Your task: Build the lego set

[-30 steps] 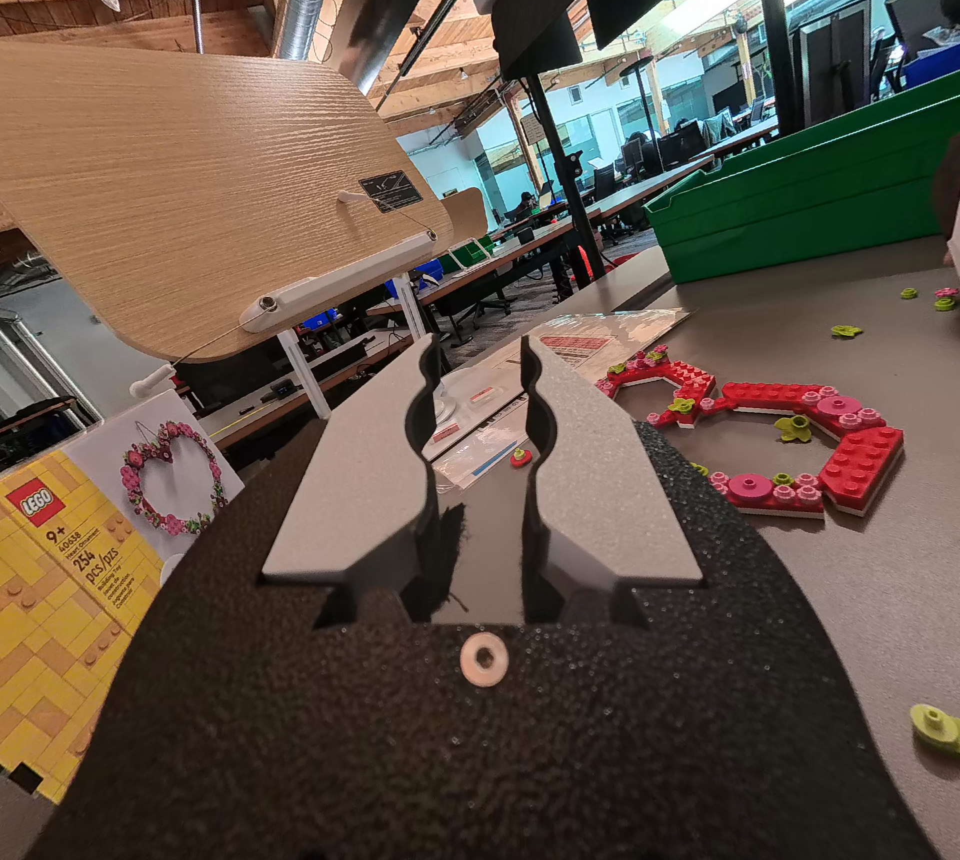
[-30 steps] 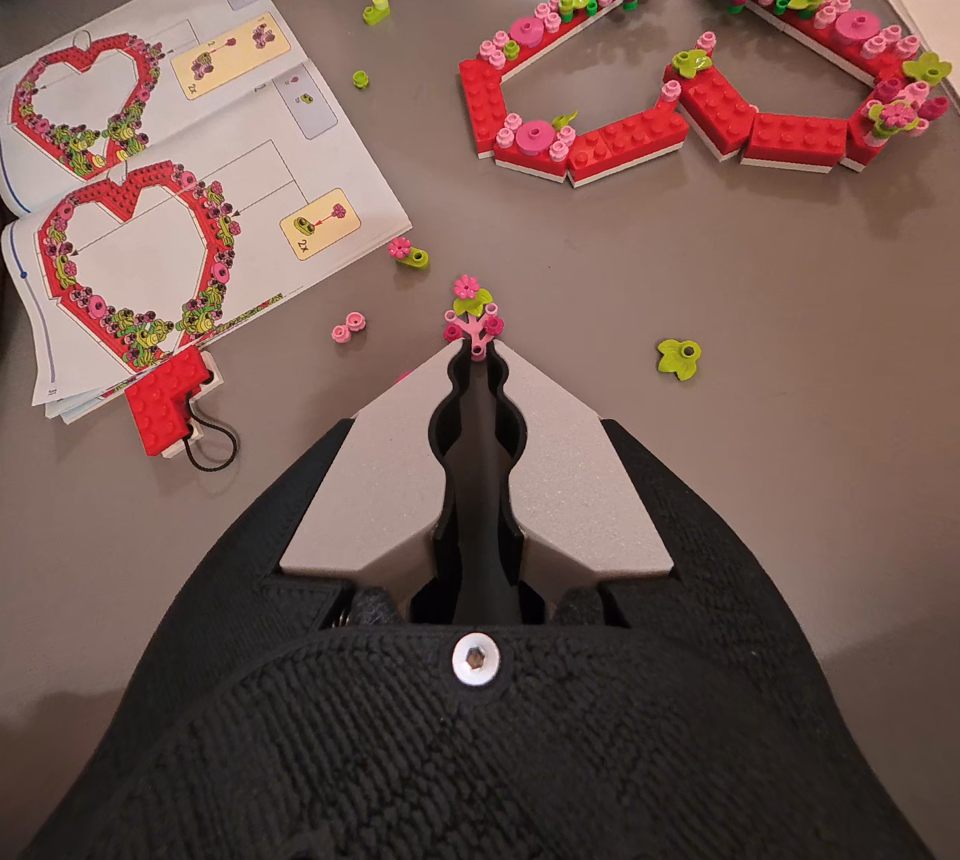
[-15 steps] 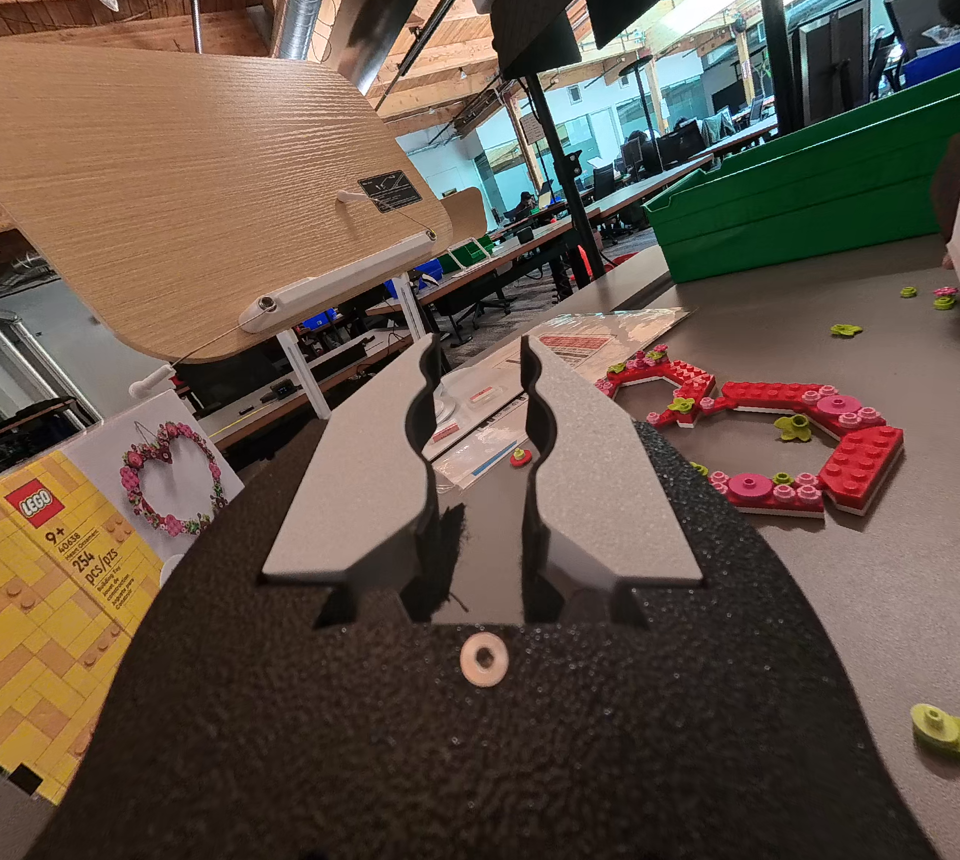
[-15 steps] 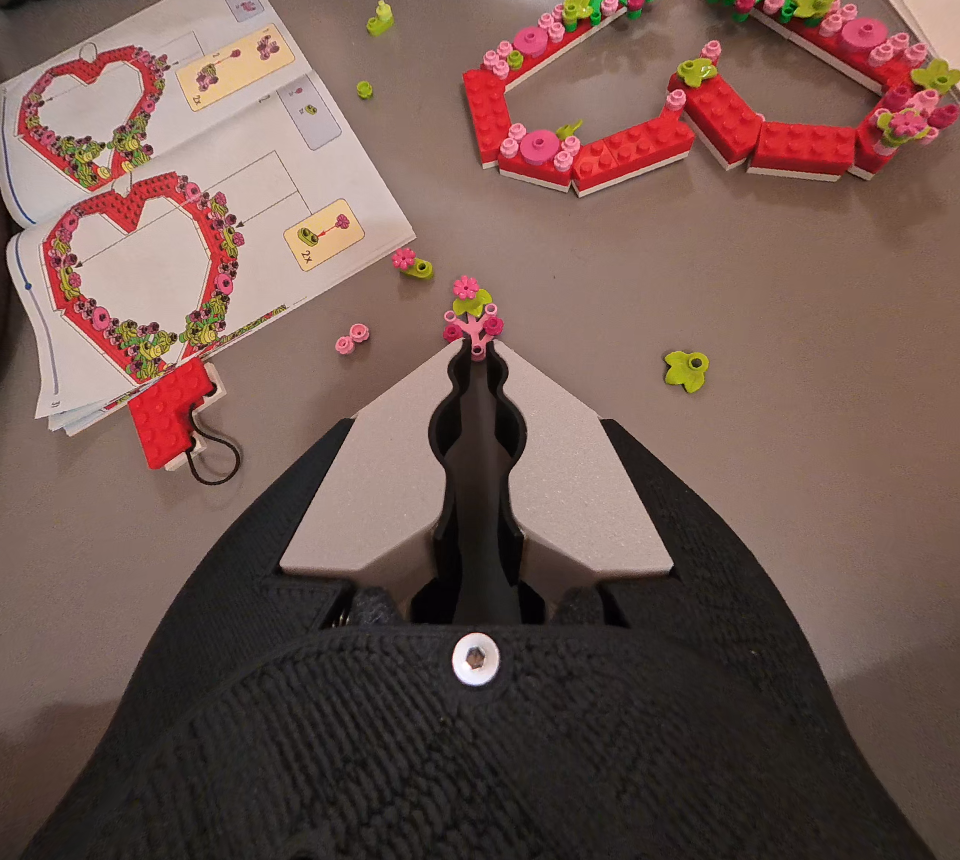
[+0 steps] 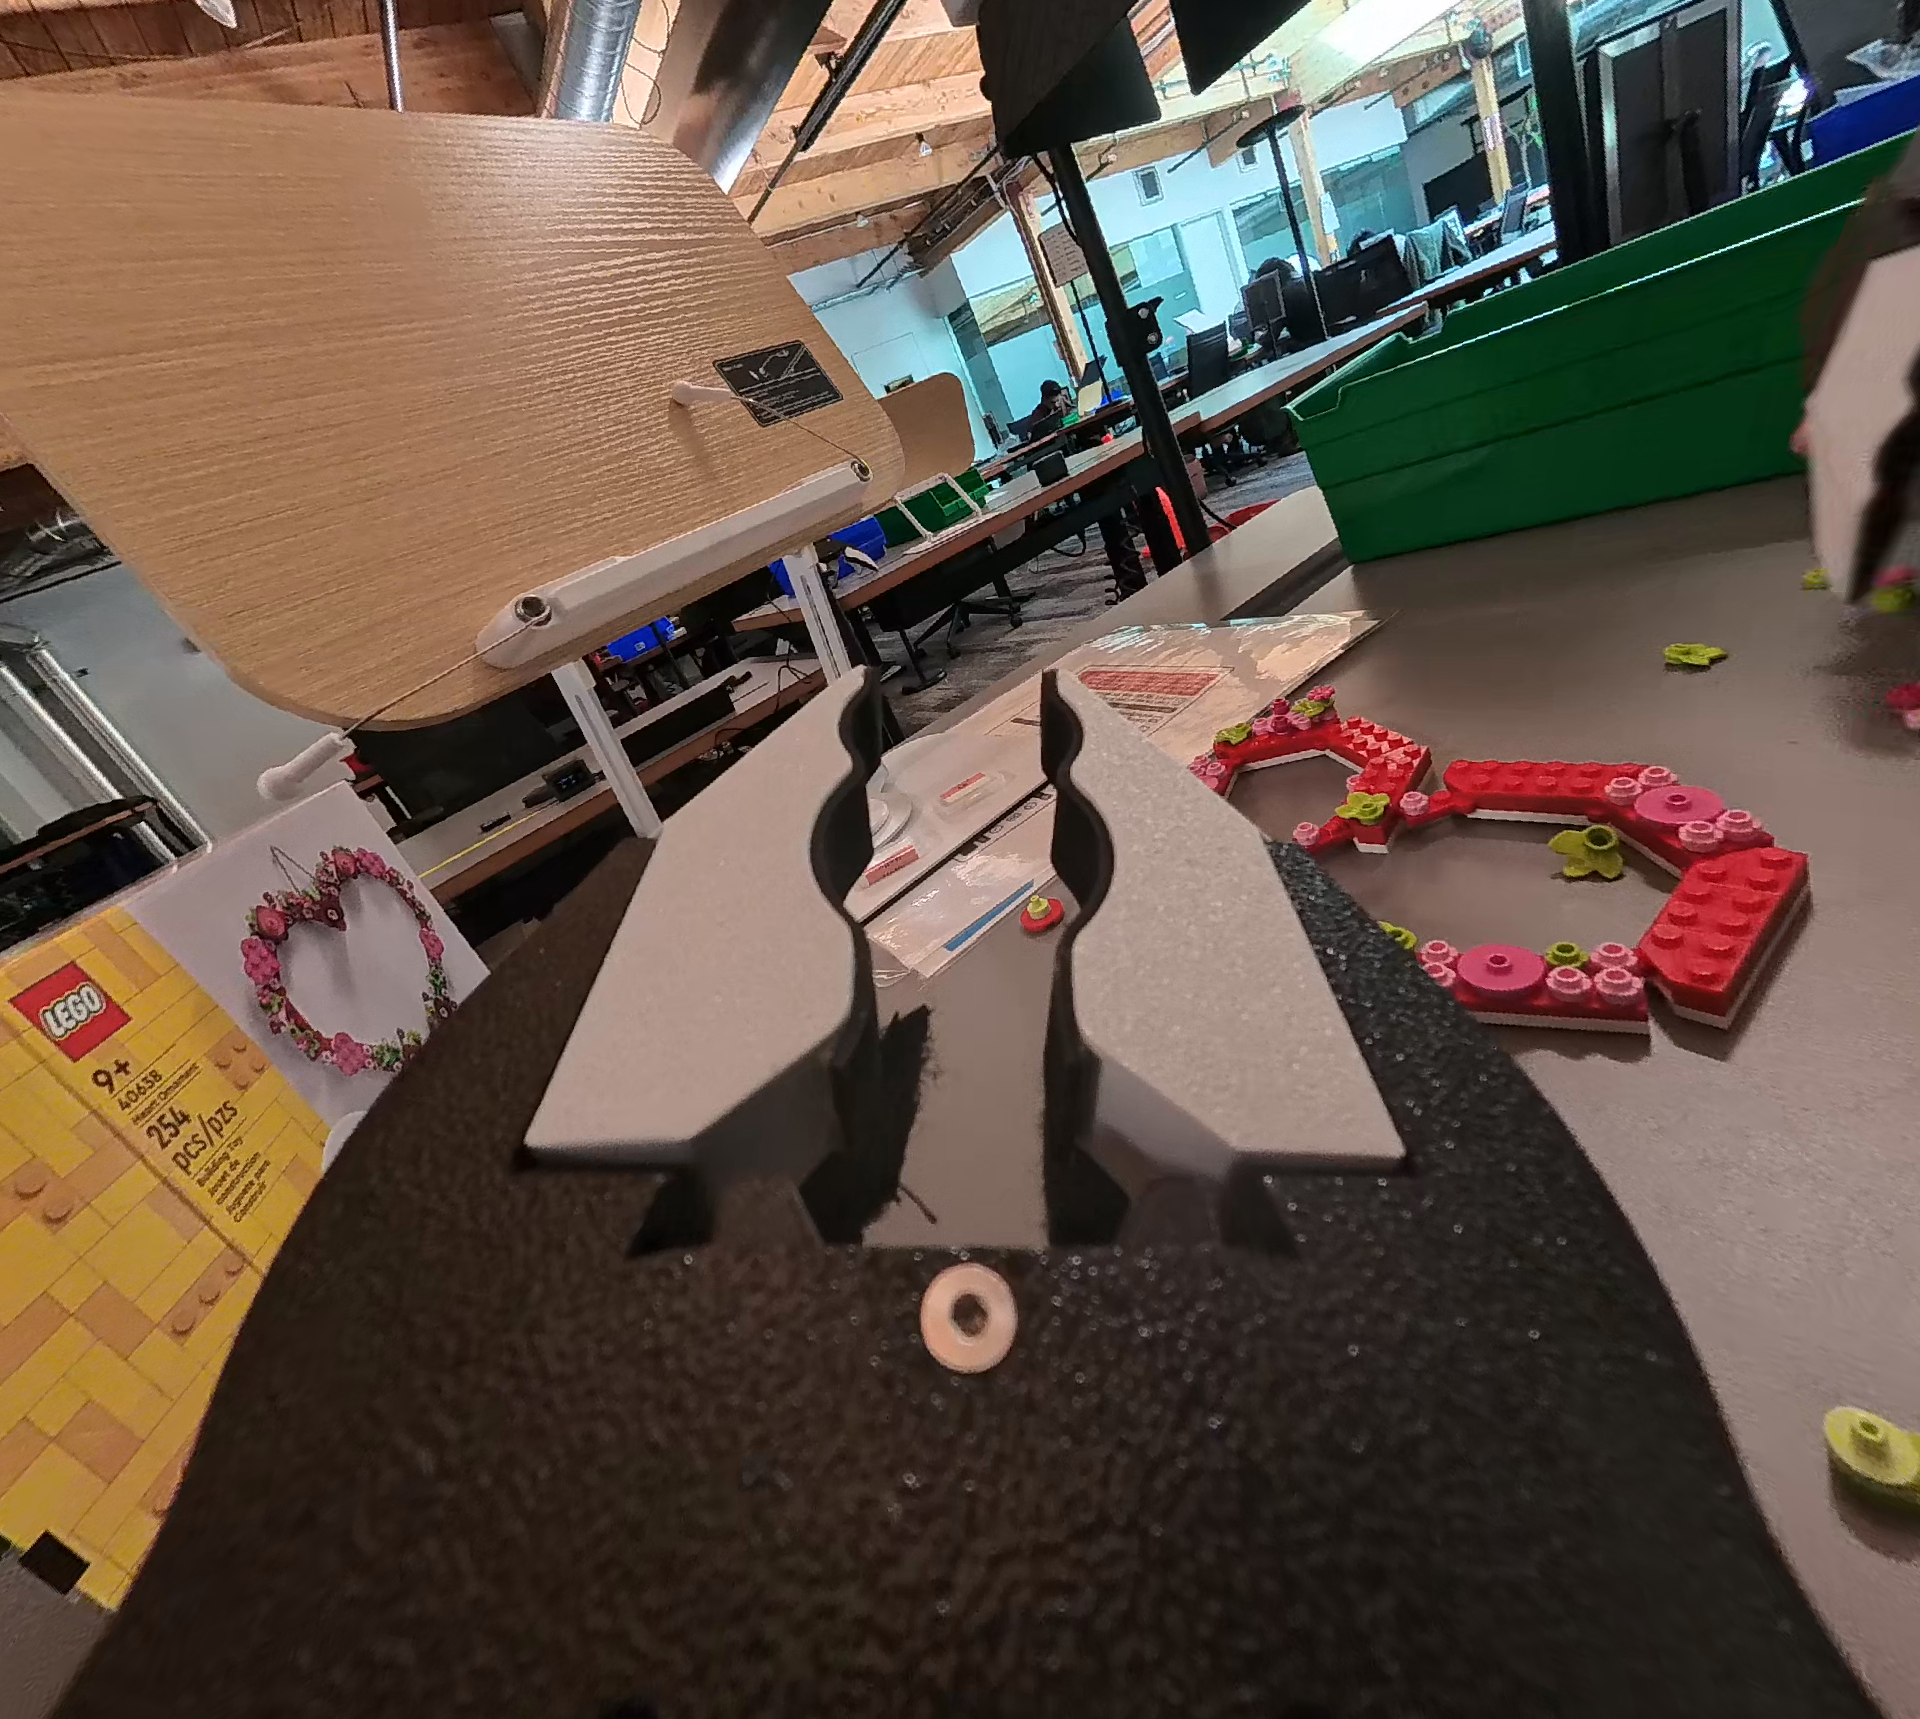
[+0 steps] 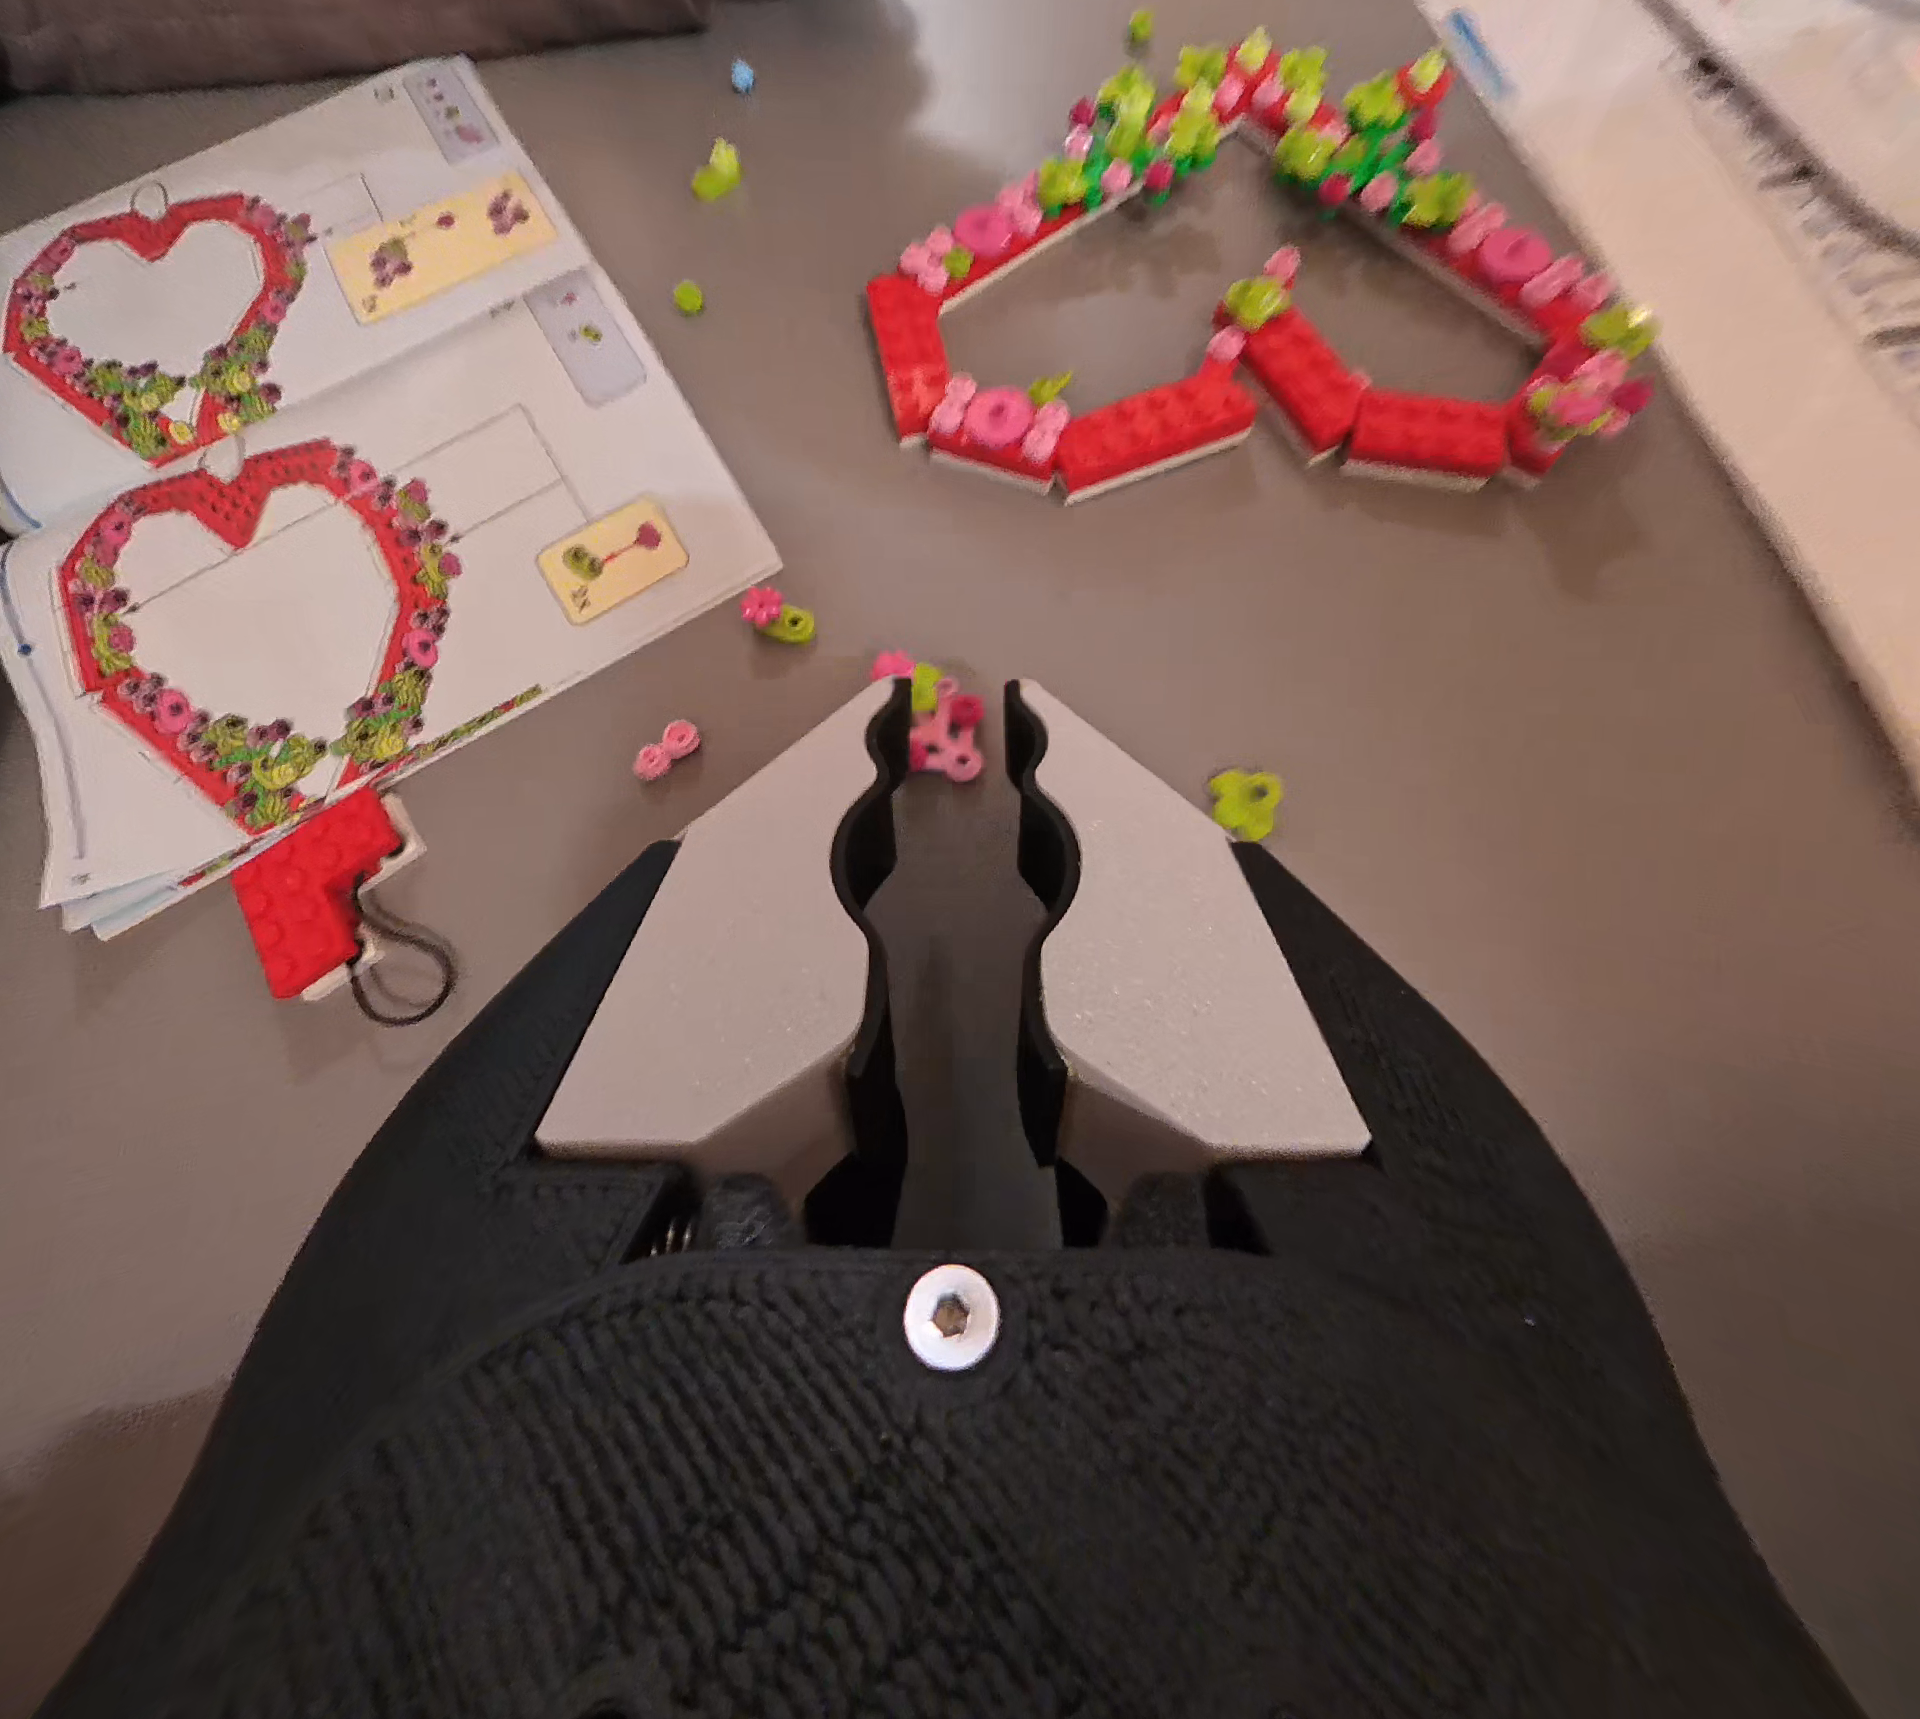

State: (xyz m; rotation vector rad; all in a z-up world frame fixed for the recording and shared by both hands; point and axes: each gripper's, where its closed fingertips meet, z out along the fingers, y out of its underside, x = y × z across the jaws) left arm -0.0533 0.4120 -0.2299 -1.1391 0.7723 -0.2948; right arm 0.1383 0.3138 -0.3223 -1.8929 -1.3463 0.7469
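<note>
The red heart frame [image 6: 1143, 443], partly covered with pink and lime flowers, lies on the grey table; it also shows in the left wrist view [image 5: 1714, 911]. My right gripper [image 6: 951, 685] is open. A small pink and lime flower sprig [image 6: 940, 729] sits between its fingertips, close to the left finger, with no grip on it. My left gripper [image 5: 954, 682] is open and empty, held above the table left of the heart. The right gripper's finger [image 5: 1860, 464] shows at the far right edge of the left wrist view.
The open instruction booklet [image 6: 364, 443] lies left, with a red corner piece on a cord [image 6: 307, 900] at its edge. Loose bits lie around: a lime leaf [image 6: 1245, 802], a pink flower [image 6: 777, 615]. The set's box [image 5: 156, 1150] and green bins [image 5: 1558, 443] stand around the table. The tips of one gripper are about 25 cm away from the tips of the other. The lime leaf [image 6: 1245, 802] is about 6 cm from my right fingertips. It is also in sight in the left wrist view [image 5: 1690, 657].
My right gripper has opened and let go of the flower sprig it held shut. Its view has shifted and is blurred. The left gripper has not moved.
</note>
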